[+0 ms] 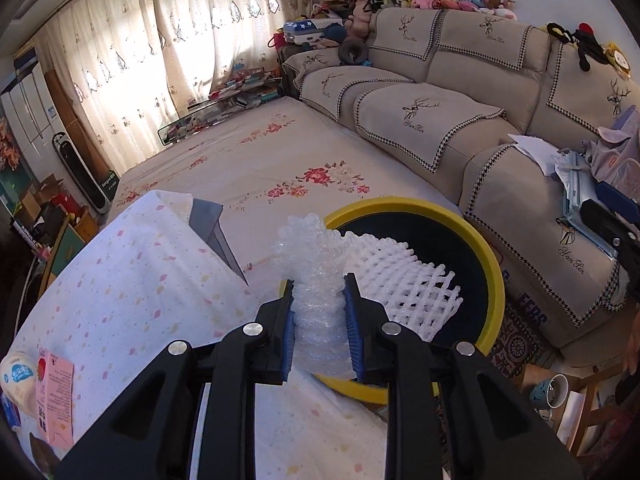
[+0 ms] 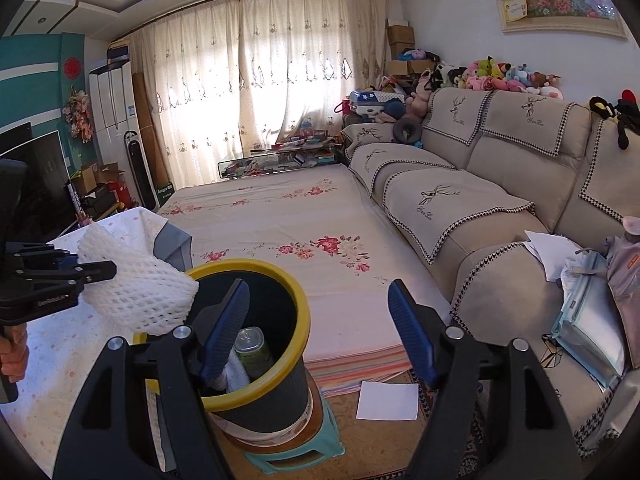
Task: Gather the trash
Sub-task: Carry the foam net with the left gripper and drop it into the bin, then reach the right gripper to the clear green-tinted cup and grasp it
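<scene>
Left wrist view: the left gripper (image 1: 318, 304) has its jaws clenched on a wad of bubble wrap (image 1: 316, 280) bundled with white foam fruit netting (image 1: 404, 280), held over the open mouth of the yellow-rimmed trash bin (image 1: 494, 264). Right wrist view: the right gripper (image 2: 320, 328) hangs with jaws released (nothing between them) above the bin, where a green can (image 2: 252, 350) stands inside. Beyond lie a floral bedsheet (image 2: 288, 220) and beige sofa (image 2: 500, 184).

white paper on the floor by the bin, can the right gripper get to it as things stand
Probably yes: the right gripper is open and empty, and the white paper lies flat on the rug below it, beside the bin, with nothing over it.
</scene>
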The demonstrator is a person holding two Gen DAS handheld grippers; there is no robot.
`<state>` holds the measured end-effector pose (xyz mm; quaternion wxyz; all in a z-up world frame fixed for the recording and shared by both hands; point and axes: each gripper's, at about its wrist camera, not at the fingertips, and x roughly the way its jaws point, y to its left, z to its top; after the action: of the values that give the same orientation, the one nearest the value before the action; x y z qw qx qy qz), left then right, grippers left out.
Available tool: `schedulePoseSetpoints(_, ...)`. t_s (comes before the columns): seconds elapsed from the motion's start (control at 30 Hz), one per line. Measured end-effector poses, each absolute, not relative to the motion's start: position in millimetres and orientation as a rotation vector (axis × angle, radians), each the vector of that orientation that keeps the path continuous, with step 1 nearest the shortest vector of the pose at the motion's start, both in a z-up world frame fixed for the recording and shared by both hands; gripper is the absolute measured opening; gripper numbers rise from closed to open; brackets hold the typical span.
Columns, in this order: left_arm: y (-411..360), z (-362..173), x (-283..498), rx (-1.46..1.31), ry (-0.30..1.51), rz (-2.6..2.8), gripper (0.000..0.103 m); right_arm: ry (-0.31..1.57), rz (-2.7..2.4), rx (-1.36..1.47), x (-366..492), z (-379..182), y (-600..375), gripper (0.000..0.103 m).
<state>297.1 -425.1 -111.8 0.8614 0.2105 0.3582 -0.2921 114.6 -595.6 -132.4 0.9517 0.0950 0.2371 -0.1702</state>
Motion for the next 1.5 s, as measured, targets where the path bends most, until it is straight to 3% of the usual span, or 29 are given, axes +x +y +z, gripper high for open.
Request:
schedulePoseSetpoints(0.23,-446.6,-138.7,319.7,0.446,0.789,-0.605,0.035,0.485,-0.36,0.191,113.3,-131.6,-599.3,0.069)
schedulePoseSetpoints(0.3,-447.3,-142.6,323.1,0.446,0.796,-0.593,0.043,0.483,-0.358,0.193,114.1,-131.0,-598.9,0.07)
schedulePoseSetpoints(0.37,-442.9,-143.9,327.4,0.439,0.803,-0.581,0.066,0.484,-0.354,0.19,115.2,-129.7,-595.1,0.07)
schedulePoseSetpoints(0.47,-432.1,-140.0,328.0,0.424,0.803,-0.567,0.076,0.485,-0.346,0.185,116.4,-128.2,-591.1,0.07)
schedulePoseSetpoints(0.6,-409.1,-120.5,315.6,0.386,0.771,-0.567,0.078,0.484,-0.331,0.183,116.5,-124.7,-584.4,0.072)
schedulePoseSetpoints(0.73,-368.8,-88.6,285.9,0.32,0.699,-0.584,0.092,0.489,-0.285,0.175,120.4,-122.3,-566.3,0.074)
schedulePoseSetpoints(0.87,-314.3,-63.9,243.0,0.29,0.621,-0.546,0.098,0.5,-0.194,0.151,130.9,-122.8,-529.0,0.075)
schedulePoseSetpoints(1.1,-180.4,-36.8,181.1,0.185,0.569,-0.346,0.098,0.524,0.004,0.115,158.2,-119.5,-439.2,0.075)
schedulePoseSetpoints(1.5,55.2,-41.4,105.8,0.011,0.556,0.075,0.098,0.552,0.416,-0.021,181.8,-100.2,-234.0,0.075)
